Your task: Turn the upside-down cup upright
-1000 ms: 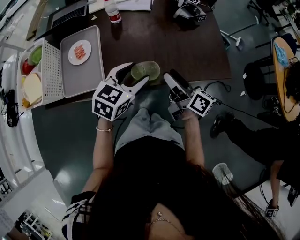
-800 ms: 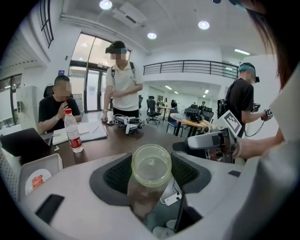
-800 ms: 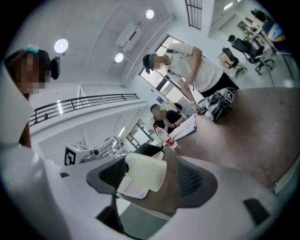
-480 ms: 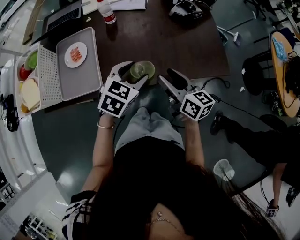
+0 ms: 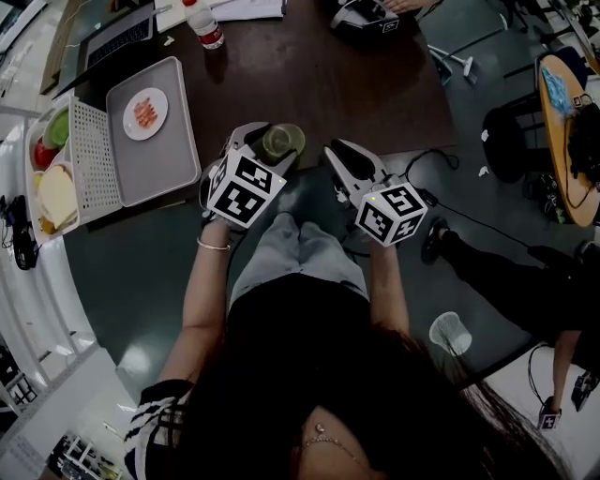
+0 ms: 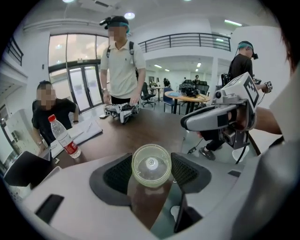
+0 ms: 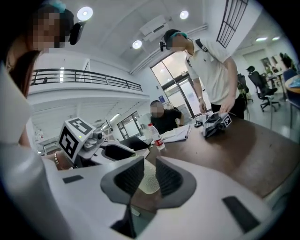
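A translucent green cup (image 5: 283, 141) stands at the near edge of the dark table (image 5: 356, 84), its round end facing up at the head camera. My left gripper (image 5: 270, 142) is shut on the cup (image 6: 151, 165), a black pad against each side. Whether its mouth or its base faces up I cannot tell. My right gripper (image 5: 339, 155) hangs just right of the cup, apart from it. Its jaws are closing to a narrow gap with nothing between them; the cup (image 7: 149, 182) shows beyond that gap, next to the left gripper (image 7: 93, 145).
A grey tray (image 5: 155, 141) with a plate of food (image 5: 143, 112) lies to the left, beside a white rack (image 5: 52, 169) of food. A water bottle (image 5: 202, 21), a laptop (image 5: 122, 33) and another pair of grippers (image 5: 361, 14) sit at the far side. A person (image 6: 119, 61) stands there.
My left gripper has rolled and sunk toward the table with the cup in it. The right gripper has rolled and its jaws have narrowed from wide apart.
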Demonstrator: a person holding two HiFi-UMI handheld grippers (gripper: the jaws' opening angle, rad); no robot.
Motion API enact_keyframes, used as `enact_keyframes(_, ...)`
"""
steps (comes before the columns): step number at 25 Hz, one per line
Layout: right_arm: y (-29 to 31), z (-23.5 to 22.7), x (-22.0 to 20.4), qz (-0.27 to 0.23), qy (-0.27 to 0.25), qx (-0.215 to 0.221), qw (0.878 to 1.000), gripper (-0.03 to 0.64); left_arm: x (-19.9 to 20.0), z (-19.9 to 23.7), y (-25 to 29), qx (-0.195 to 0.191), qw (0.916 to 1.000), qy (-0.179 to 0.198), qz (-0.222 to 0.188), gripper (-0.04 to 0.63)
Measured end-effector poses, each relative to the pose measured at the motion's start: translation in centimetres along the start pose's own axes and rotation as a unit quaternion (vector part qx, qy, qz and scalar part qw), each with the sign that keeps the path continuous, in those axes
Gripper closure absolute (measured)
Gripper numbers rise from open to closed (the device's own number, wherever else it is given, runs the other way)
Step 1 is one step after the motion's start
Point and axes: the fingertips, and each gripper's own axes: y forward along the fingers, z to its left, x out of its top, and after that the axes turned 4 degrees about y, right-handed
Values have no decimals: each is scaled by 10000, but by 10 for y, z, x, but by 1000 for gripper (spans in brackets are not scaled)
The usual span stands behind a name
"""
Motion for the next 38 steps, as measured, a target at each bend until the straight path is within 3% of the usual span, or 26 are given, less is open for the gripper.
enact_keyframes(5, -5, -5, -4, 56, -71, -164, 9998, 546, -12, -5, 17, -64, 9988, 316, 369, 324)
enact_keyframes(20, -19, -15, -8, 19, 38, -394, 9992, 560, -46, -20, 56, -281, 9934, 598, 936, 324)
enact_keyframes(38, -23, -19, -9, 57, 77, -458, 9989, 567, -49, -15, 64, -223, 9960, 314, 810, 324)
